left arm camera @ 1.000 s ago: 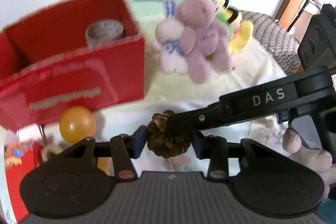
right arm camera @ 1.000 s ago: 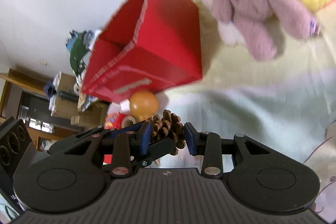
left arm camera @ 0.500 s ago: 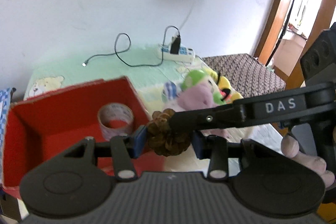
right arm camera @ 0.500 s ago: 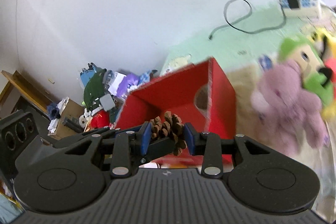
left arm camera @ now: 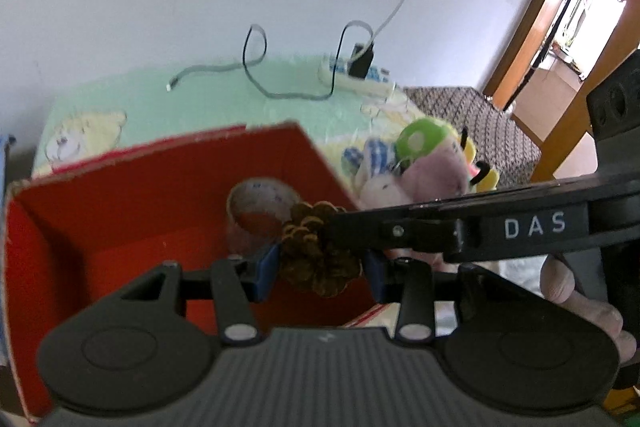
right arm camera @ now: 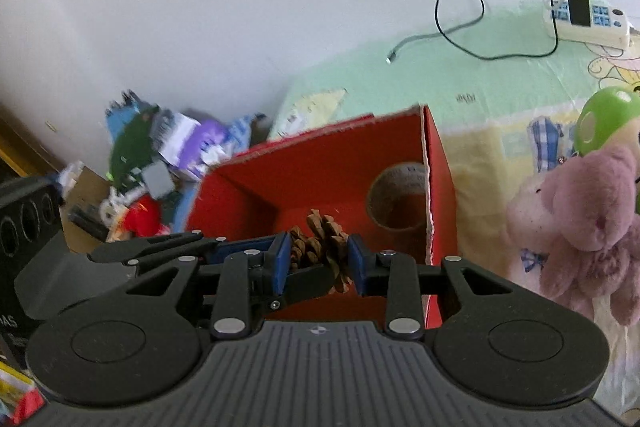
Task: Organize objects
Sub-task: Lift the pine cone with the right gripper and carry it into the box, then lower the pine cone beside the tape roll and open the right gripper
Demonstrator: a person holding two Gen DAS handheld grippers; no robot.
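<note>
A brown pine cone (left arm camera: 320,259) is sitting between the blue pads of the left claw (left arm camera: 320,269), which is gripping it from both sides, while the right claw (right arm camera: 318,259) is coming in across it from the right of the left view, its long black finger (left arm camera: 460,231) lying over the cone's upper right edge. In the right view the same pine cone (right arm camera: 320,239) is standing between that claw's blue pads too; its jaws are closing, the right pad is touching the scales, and the left pad is partly masked by the other claw's tip, so a full grip cannot be confirmed. Both claws are hovering over the open red box (left arm camera: 132,211), where a roll of tape (left arm camera: 260,211) is lying near the right wall. Just beside the box, a pink plush toy (right arm camera: 588,223) and a green-capped one (right arm camera: 604,119) are resting on the bed sheet (right arm camera: 492,83), cut off at the frame edge. A power strip (right arm camera: 588,23) with a black cable is lying near the wall. The clutter (right arm camera: 160,155) at left is too blurred to identify. Part of a hand (left arm camera: 580,311) is showing at the lower right.
</note>
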